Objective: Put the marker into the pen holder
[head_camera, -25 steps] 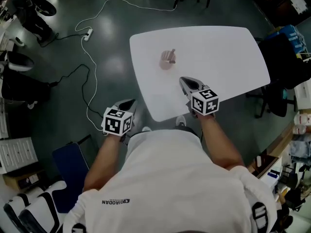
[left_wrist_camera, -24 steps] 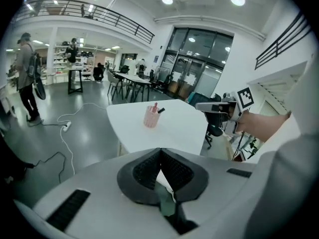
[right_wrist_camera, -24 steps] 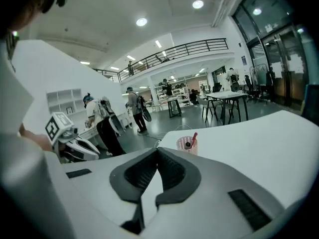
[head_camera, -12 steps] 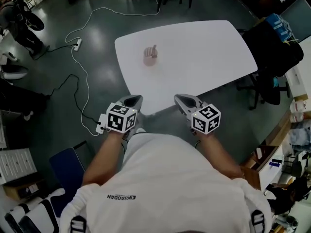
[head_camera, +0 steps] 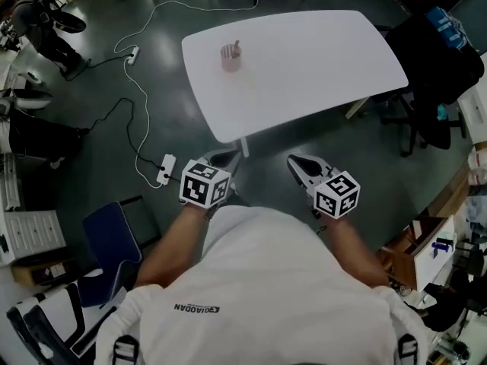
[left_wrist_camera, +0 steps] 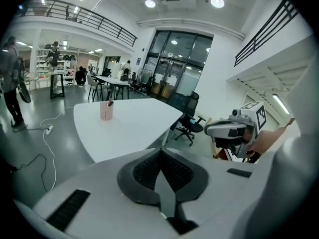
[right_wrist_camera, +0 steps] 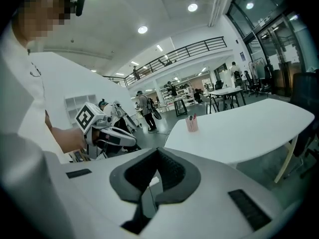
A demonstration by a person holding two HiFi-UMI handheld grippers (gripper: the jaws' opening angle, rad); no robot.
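At upper centre, the marker [head_camera: 237, 47] stands in the pen holder [head_camera: 230, 59] on the table [head_camera: 319, 52]; below it, the left gripper [head_camera: 227, 158] and right gripper [head_camera: 299, 163] are clenched, empty.

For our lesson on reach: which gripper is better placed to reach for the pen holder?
Left, probably. The pen holder stands near the table's left end, almost straight ahead of the left gripper; the right gripper is further to the side. Both are shut and empty.
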